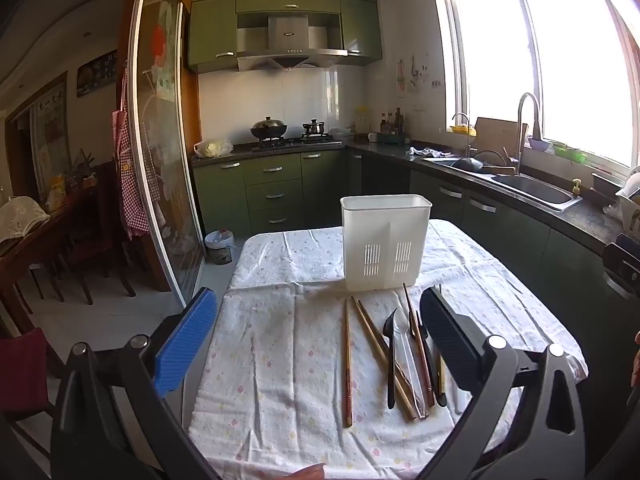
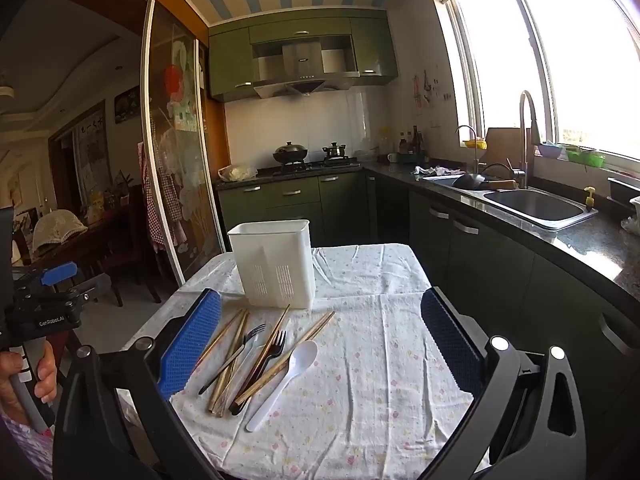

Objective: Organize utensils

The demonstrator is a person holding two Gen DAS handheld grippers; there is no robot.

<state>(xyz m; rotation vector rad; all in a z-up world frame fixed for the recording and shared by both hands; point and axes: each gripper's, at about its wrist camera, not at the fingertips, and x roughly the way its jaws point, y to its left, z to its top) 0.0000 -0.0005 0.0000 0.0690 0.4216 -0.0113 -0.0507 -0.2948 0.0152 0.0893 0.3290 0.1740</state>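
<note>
On the cloth-covered table stands a white caddy, upright, slotted at the base; its inside cannot be seen from either wrist view; just before it the utensils lie loose in a heap: chopsticks, a black spoon, black forks, a white spoon, several crossing and touching; the left gripper hovers with fingers spread wide, holding nothing, its right finger above the heap's edge; the right gripper likewise gapes, touching nothing, the heap beside its left finger; beyond, a sink and stove line the counters.
</note>
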